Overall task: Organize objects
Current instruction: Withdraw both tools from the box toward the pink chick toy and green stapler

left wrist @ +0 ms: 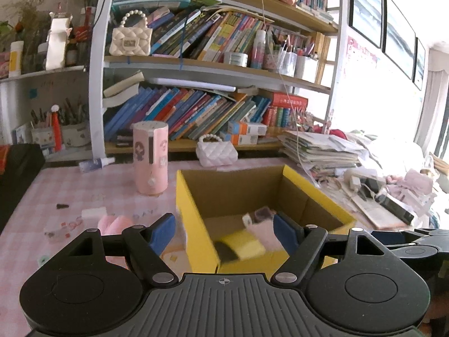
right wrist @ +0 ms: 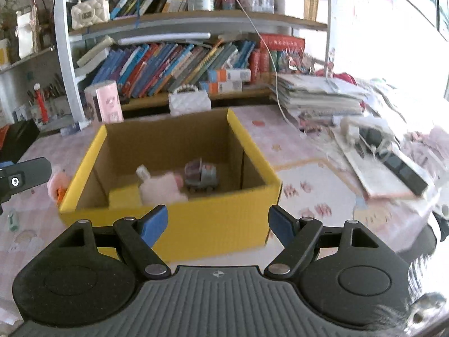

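On the counter point(right wrist: 303, 151), our yellow box point(right wrist: 224, 219) holds one pink plush point(right wrist: 165, 186), one yellow sponge point(right wrist: 125, 196) and one toy car point(right wrist: 202, 175), with both our left gripper point(left wrist: 224, 233) and right gripper point(right wrist: 218, 223) spread and empty.

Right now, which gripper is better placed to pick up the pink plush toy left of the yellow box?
The left gripper, probably. It is open, and the pink plush toy lies just beyond its left finger, outside the yellow box.

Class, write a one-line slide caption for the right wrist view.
Open right tongs hover before a yellow cardboard box holding a pink plush toy, a small toy car and a yellow block.
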Demonstrator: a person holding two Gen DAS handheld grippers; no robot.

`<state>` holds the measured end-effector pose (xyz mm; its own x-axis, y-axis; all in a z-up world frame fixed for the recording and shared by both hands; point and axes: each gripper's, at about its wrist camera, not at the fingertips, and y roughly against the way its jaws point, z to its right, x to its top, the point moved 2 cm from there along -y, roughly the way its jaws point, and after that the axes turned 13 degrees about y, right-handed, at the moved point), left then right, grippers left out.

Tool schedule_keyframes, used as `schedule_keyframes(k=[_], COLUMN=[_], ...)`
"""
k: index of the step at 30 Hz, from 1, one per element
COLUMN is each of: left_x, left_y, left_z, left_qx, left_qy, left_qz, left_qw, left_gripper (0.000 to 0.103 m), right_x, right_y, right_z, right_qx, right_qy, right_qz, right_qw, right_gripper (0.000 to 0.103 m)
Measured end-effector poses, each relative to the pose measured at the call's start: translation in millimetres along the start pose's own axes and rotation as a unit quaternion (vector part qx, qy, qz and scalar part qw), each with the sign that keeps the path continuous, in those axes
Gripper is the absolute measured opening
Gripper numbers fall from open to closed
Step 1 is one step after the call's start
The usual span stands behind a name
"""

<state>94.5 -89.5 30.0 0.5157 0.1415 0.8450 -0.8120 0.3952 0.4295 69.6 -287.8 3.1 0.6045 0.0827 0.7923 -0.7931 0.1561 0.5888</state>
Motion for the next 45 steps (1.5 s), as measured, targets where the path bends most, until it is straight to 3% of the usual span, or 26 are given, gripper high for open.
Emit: schedule_keyframes(k=[10,22,45], left_x=[-41.2,-73.3,-70.2], left_y=[36.4,74.7,127.2], left_z=[-39.5,-77.2,-136.5], left_qx=[0.044,0.085,0.153], left_qy=[-0.001,0.000,0.047], left_qz=[-0.057,-0.101,-0.077], left_qw=[0.9974,0.9912,0.9840], left_gripper=[0.079,0.079,0.079], right_x=[-46.2,-73.1,-61.6], right_y=[22.7,38.4,56.9], right_z=[-51.8,-109.3,-188.2], right_qx=[0.019,0.067,0.145], right_qy=[0.011,0.030,0.086], right_qz=[-0.073,-0.106,-0.086], right_qw=[0.997,0.992,0.982], right_gripper=[0.076,0.075,0.075])
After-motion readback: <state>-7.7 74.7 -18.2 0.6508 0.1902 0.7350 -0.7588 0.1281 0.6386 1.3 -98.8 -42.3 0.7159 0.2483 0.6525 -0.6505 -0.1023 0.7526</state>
